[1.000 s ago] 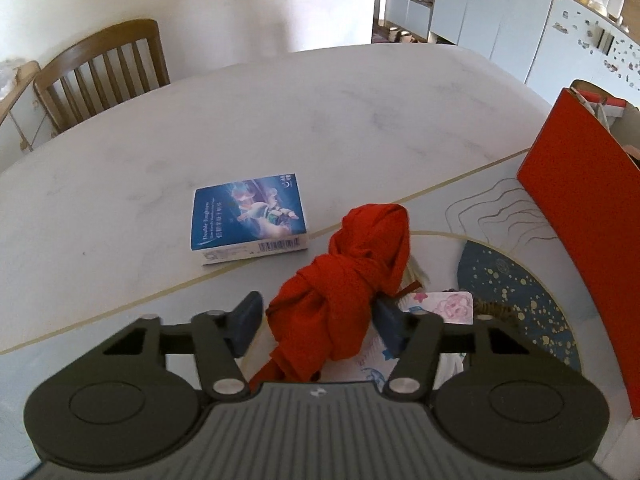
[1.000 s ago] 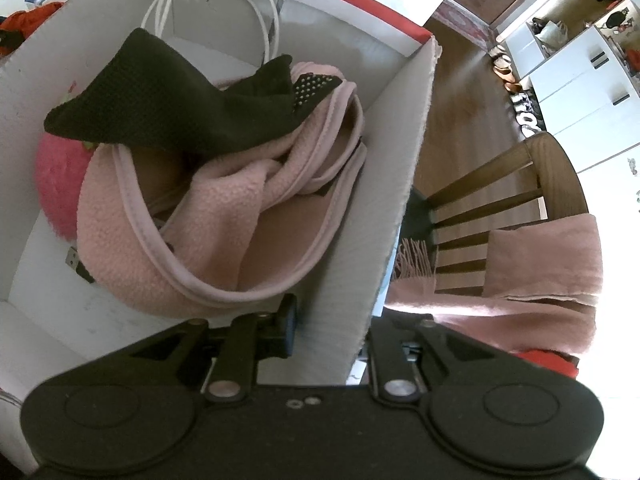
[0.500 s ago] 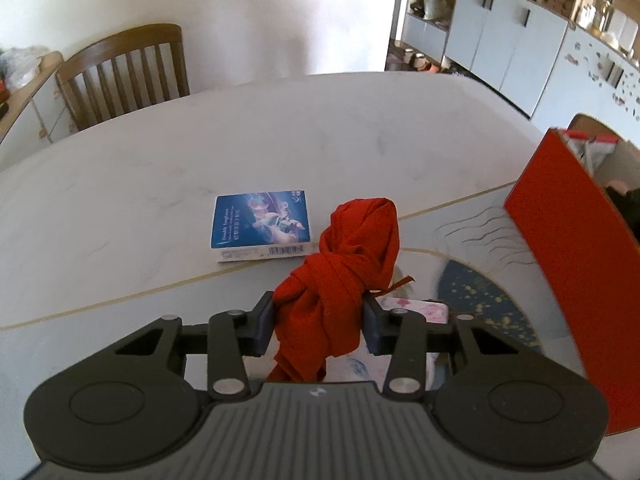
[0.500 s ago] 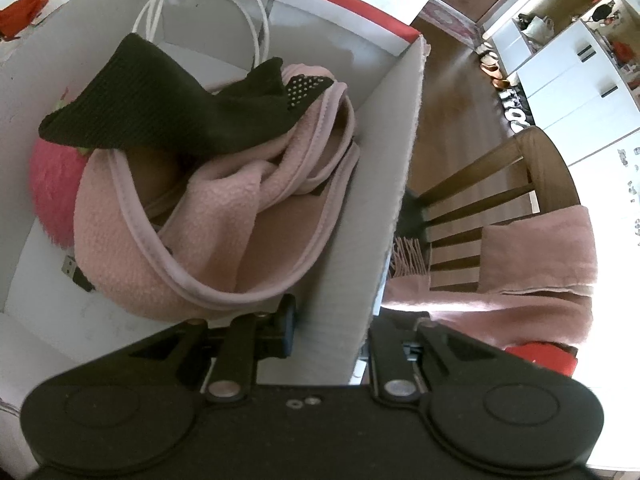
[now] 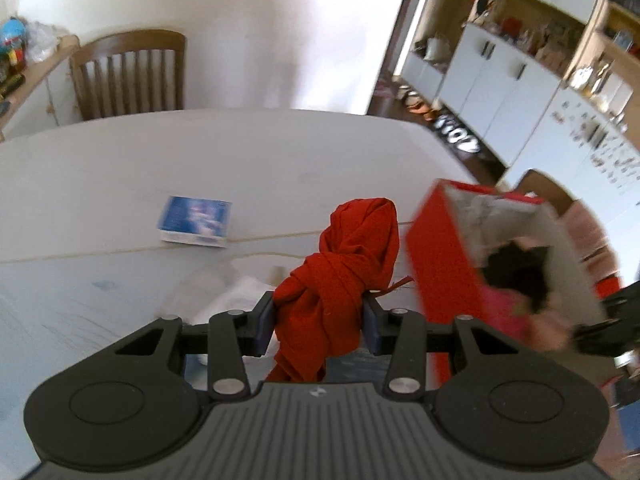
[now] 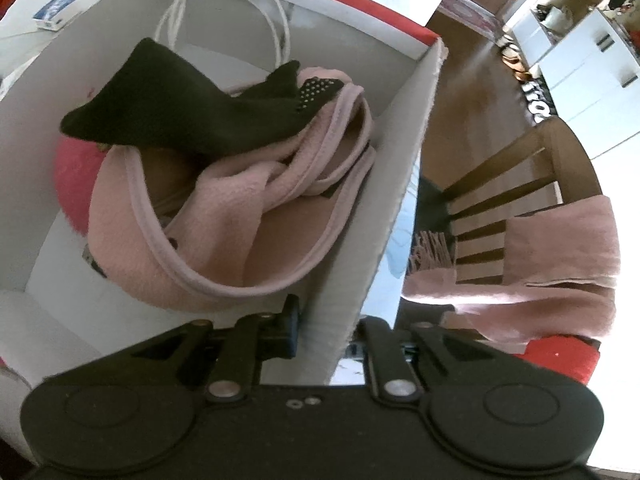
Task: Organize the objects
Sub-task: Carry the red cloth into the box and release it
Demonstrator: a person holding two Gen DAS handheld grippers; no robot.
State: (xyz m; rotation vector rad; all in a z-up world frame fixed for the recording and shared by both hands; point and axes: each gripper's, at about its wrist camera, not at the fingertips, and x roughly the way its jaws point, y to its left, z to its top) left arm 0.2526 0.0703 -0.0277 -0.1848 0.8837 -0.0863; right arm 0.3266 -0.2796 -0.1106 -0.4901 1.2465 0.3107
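1. Blue book [image 5: 196,221]: lies flat on the white table [image 5: 120,168], well left of the box.
2. Left gripper [image 5: 319,326]: jaws pinch the knotted red cloth [image 5: 344,280], held above the table just left of the box.
3. Box [image 5: 436,264]: red outside, white inside; holds a pink scarf [image 6: 224,248], a black sock [image 6: 188,116] and a white cable [image 6: 240,24].
4. Right gripper [image 6: 326,334]: jaws closing, pressed on the box's right wall [image 6: 384,216].
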